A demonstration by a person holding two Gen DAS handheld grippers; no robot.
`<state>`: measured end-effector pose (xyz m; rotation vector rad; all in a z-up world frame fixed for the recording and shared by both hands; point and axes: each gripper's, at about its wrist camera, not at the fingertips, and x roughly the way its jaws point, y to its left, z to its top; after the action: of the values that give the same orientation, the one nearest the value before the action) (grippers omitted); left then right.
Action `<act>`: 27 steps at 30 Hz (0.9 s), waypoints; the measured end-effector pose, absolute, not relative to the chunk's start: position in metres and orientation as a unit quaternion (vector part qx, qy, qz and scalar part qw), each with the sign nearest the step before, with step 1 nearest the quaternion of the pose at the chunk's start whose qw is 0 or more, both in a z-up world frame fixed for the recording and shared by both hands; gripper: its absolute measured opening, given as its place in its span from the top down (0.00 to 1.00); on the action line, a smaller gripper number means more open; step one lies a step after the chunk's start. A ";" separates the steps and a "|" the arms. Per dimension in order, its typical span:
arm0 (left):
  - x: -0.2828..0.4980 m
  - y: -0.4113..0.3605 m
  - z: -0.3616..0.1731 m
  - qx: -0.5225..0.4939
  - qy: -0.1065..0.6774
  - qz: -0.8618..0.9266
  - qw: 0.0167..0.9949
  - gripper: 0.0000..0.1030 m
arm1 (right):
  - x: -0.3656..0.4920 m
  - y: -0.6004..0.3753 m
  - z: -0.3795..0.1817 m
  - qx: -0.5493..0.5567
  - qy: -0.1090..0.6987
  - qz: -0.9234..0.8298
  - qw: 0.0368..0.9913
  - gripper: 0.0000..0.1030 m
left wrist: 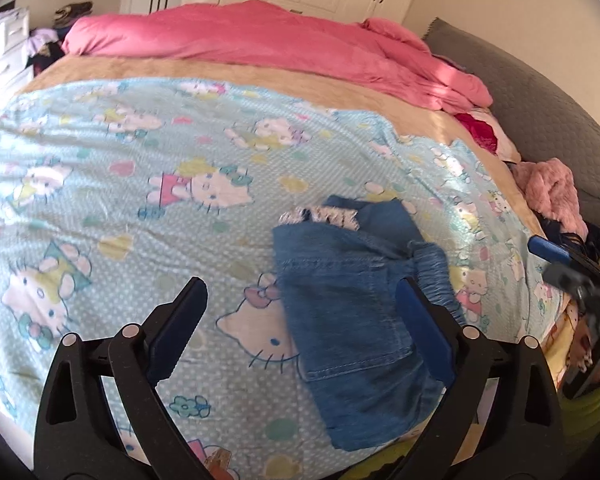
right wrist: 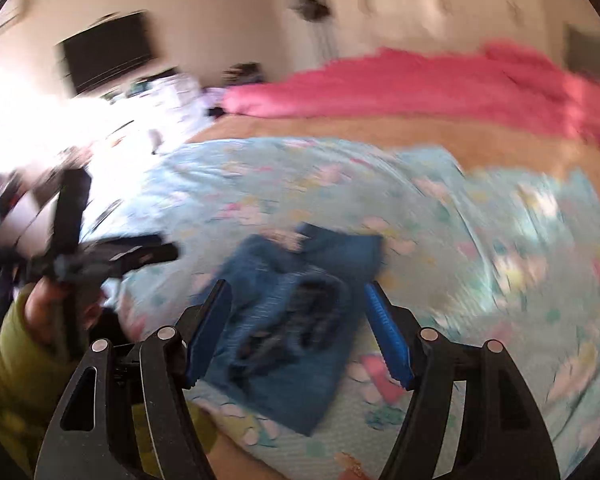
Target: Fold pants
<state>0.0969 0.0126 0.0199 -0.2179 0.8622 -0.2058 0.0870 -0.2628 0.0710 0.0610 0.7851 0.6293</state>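
Left wrist view is showing you the folded denim pants (left wrist: pixel 352 304) lying on the light blue cartoon-cat sheet (left wrist: pixel 140 184), toward the near right part of the bed. Your left gripper (left wrist: pixel 302 300) is hanging above the bed with its jaws spread wide and holding nothing. The left finger is sitting over bare sheet, well to the left of the denim, while the right finger (left wrist: pixel 420 332) is overlapping the pants near the elastic waistband (left wrist: pixel 436 276). Whether that finger is touching the cloth cannot be told. The frayed hems (left wrist: pixel 324 214) are lying at the far end of the bundle, beyond the fingertips.

At the right edge of that view, your right gripper (left wrist: pixel 572 264) is showing as a blurred blue and black shape, apart from the pants.

Right wrist view is heavily blurred. In it the pants (right wrist: pixel 296 320) are lying between the two blue pads (right wrist: pixel 388 340) and reaching beyond them, and those jaws are also standing wide apart and gripping nothing. Your left hand (right wrist: pixel 56 304), in a green sleeve (right wrist: pixel 8 376), is holding the other gripper off to the left of the denim.

A pink duvet (left wrist: pixel 260 40) is lying bunched across the far side of the bed.
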 end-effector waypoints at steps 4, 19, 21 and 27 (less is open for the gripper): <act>0.103 0.014 -0.005 -0.136 0.447 -0.104 0.878 0.14 | 0.106 -0.270 0.048 0.042 0.416 0.274 0.866 0.39; 0.120 -0.020 -0.045 -0.121 0.488 -0.118 0.857 0.22 | 0.157 -0.252 -0.021 0.064 0.518 0.288 0.803 0.53; 0.123 -0.026 -0.046 -0.118 0.489 -0.122 0.856 0.32 | 0.159 -0.248 -0.025 0.064 0.523 0.294 0.798 0.52; 0.129 -0.039 -0.048 -0.104 0.490 -0.124 0.856 0.39 | 0.168 -0.245 -0.034 0.071 0.530 0.300 0.790 0.51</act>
<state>0.1287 -0.0389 -0.0479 -0.2185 1.0306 -0.2597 0.1676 -0.2445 -0.0342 0.1525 1.1420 0.6464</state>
